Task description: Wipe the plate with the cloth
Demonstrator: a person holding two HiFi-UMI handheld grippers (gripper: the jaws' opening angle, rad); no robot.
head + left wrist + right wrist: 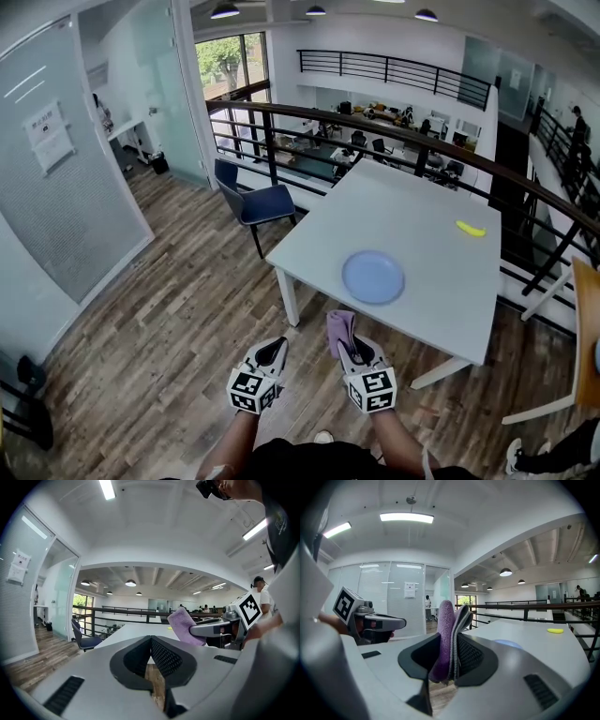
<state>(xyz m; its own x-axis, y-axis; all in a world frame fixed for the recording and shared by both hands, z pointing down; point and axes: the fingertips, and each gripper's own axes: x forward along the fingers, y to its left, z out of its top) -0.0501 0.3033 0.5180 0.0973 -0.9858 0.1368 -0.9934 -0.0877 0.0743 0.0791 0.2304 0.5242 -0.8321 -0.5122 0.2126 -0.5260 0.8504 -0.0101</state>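
Jaws, right gripper [349, 345]: pinching folded purple cloth [338, 327]; left gripper [274, 351]: pressed together, empty; round blue plate [373, 277] ahead on white surface [422, 220], nearer right gripper.

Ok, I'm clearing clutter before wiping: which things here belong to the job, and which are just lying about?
Job: blue plate; purple cloth, clamped in the right gripper.
Just lying about: yellow object on the table; blue chair beside it.

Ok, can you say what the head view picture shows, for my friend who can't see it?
Seen from above, the right gripper holds a purple cloth near a blue plate on a white table. The left gripper is shut and empty.
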